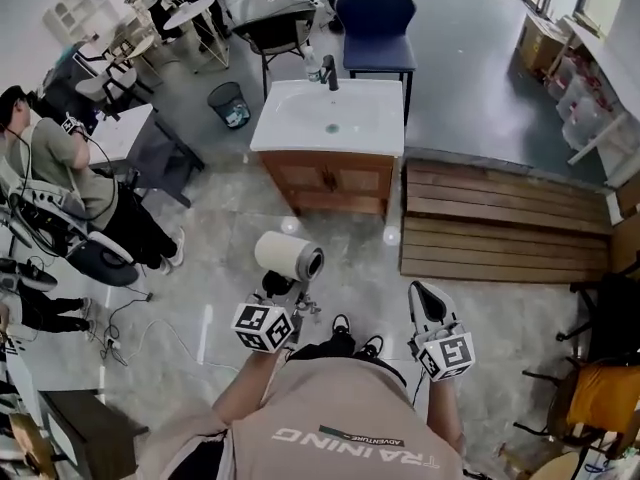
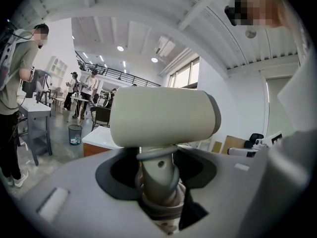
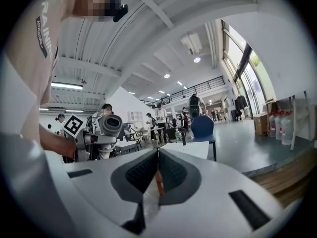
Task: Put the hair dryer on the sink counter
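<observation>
open floor point(image 1: 345, 260) before sink counter point(image 1: 382, 118), left hand-held gripper point(image 1: 283, 294) clamping hair dryer point(image 1: 288, 253)

On your shirt point(image 1: 350, 423) you can read the big word "TRAINING", upside down in the head view, and just above it a small label with "ADVENTURE". In the right gripper view the same shirt point(image 3: 45, 26) shows the letters "RAINI"

The white sink counter point(image 1: 382, 140) bears a black faucet point(image 1: 331, 72) and a bottle point(image 1: 312, 65) at its back edge.
</observation>
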A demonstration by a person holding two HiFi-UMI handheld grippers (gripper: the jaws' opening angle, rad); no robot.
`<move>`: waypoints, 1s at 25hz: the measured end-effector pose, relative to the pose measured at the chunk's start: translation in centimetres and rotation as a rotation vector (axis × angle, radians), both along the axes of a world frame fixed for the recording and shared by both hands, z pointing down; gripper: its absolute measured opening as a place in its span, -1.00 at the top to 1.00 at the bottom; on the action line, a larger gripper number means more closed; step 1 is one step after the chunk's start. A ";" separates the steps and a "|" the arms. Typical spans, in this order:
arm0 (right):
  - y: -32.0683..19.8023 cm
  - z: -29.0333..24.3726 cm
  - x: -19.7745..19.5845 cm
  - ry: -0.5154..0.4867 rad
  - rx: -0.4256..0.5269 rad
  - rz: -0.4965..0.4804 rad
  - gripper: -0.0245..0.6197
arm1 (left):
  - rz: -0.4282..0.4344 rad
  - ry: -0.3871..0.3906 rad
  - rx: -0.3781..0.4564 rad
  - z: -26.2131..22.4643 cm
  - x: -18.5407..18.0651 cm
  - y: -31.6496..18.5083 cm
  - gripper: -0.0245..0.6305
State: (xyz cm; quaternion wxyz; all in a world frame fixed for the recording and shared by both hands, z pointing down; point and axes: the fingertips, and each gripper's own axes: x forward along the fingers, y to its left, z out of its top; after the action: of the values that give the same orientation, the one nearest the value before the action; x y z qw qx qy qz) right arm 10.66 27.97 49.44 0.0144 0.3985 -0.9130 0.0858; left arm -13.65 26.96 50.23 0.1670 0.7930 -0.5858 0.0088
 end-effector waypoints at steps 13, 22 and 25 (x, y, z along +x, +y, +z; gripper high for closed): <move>-4.1 -1.0 -3.7 0.089 0.029 -0.034 0.90 | 0.036 0.049 0.046 0.6 -2.1 -4.3 0.27; -6.8 -1.5 -7.3 0.094 0.029 0.024 0.90 | 0.132 0.007 0.061 1.3 -4.8 -7.7 0.27; -7.3 -0.9 -7.5 0.101 0.012 0.046 0.90 | 0.153 0.013 0.037 2.2 -4.8 -8.5 0.27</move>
State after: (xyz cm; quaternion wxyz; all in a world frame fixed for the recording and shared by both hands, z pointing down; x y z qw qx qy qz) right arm 3.18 20.64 48.54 0.0561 0.4235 -0.9022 0.0603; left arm -18.46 18.43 52.42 0.1551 0.8385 -0.5223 0.0056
